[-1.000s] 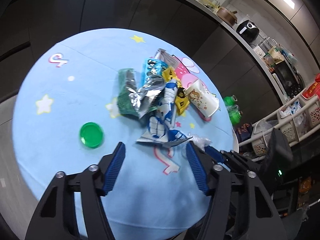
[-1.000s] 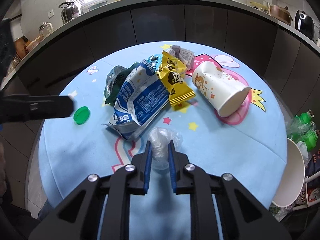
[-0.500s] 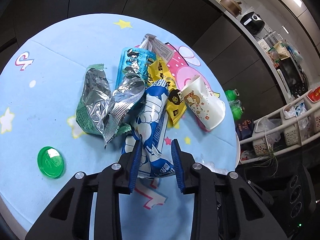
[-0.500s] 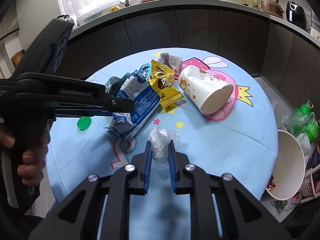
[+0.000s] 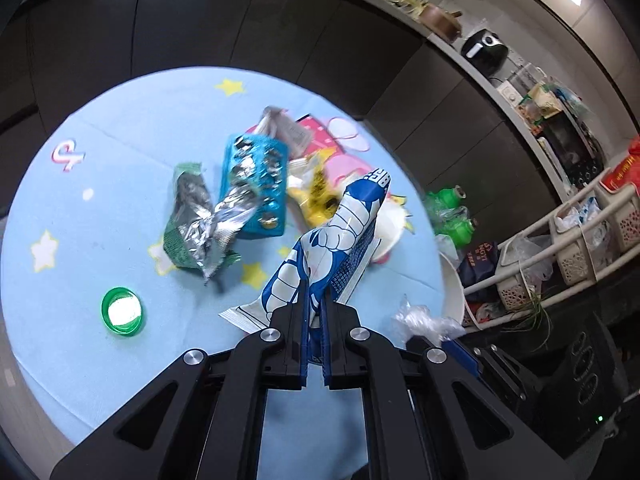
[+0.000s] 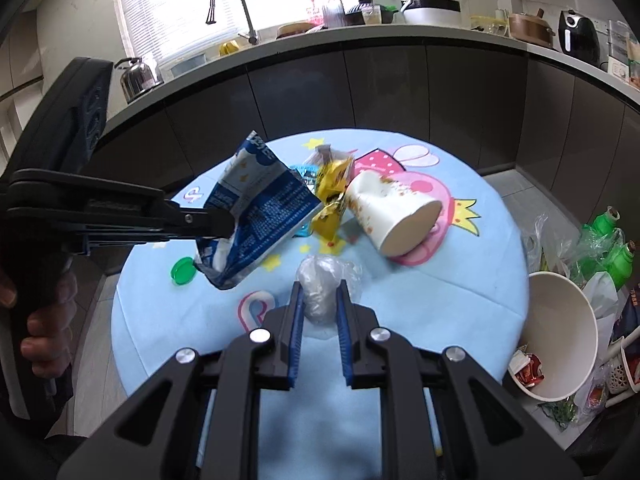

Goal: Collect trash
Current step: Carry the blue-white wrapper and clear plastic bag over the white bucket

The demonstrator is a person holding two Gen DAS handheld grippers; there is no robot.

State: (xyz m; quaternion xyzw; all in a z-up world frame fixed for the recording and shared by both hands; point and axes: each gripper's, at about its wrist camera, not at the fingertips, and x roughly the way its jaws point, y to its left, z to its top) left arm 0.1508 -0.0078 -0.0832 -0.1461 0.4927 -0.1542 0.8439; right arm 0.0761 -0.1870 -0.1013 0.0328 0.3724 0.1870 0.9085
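Observation:
My left gripper (image 5: 315, 312) is shut on a blue and white snack bag (image 5: 336, 240) and holds it lifted above the round blue table (image 5: 80, 216); the bag (image 6: 260, 208) and the left gripper (image 6: 224, 224) also show in the right wrist view. My right gripper (image 6: 319, 300) is shut on a crumpled clear plastic wrap (image 6: 320, 284), held above the table's near edge. On the table lie a silver-green wrapper (image 5: 192, 224), a teal wrapper (image 5: 256, 192), a yellow wrapper (image 6: 332, 192), a tipped paper cup (image 6: 396, 216) and a green lid (image 5: 121, 311).
A large white paper bucket (image 6: 560, 328) with trash in it stands on the floor right of the table, beside green bottles (image 6: 612, 248). Dark cabinets and a kitchen counter (image 6: 360, 36) curve behind the table. White baskets (image 5: 580, 240) stand at the right.
My left gripper closed on the blue and white bag and lifted it off the pile. My right gripper, still shut on the plastic wrap, rose and drew back from the table.

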